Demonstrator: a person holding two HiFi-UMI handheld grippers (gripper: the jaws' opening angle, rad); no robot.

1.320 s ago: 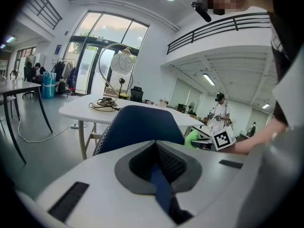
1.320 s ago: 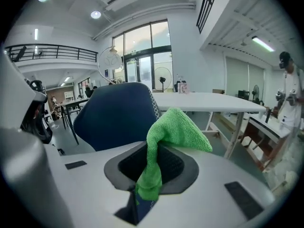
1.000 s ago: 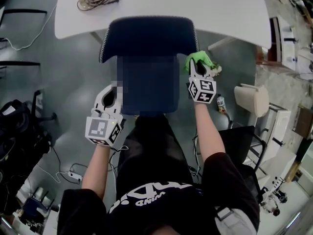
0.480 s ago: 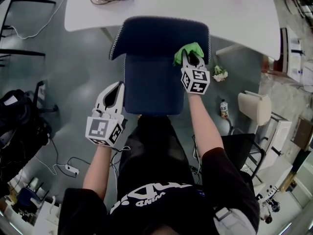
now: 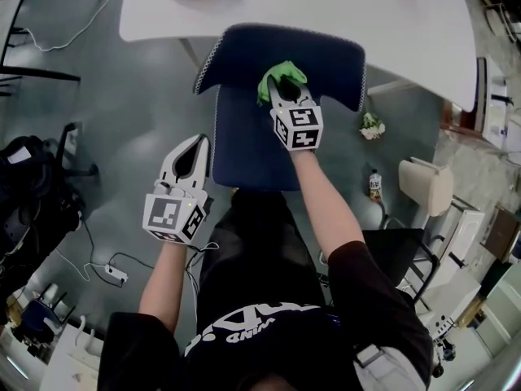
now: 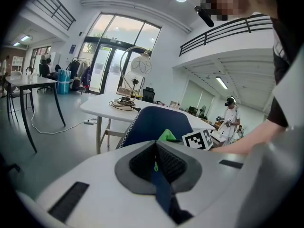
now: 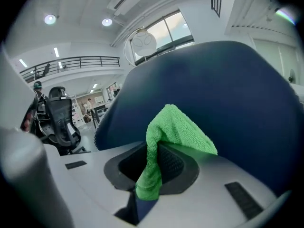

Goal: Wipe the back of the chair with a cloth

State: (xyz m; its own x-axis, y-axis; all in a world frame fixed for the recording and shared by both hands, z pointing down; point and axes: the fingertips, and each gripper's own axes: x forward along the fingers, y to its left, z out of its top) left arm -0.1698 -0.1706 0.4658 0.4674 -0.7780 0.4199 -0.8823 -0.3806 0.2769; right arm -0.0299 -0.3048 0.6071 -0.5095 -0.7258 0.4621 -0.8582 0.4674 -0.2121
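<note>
Sweeping left across the chair back (image 5: 330,55) from its right edge to its middle, the right gripper (image 5: 286,88), clamped on the green cloth (image 5: 278,76) pressed there, looks mid-wipe, while the left gripper (image 5: 190,149) hangs closed and empty, lower and off to the left.

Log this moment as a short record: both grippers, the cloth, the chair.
right gripper: fingers shut on the green cloth
left gripper: fingers together, nothing held, left of the chair
green cloth: bunched against the upper back of the chair
chair: dark blue, facing a white table
</note>
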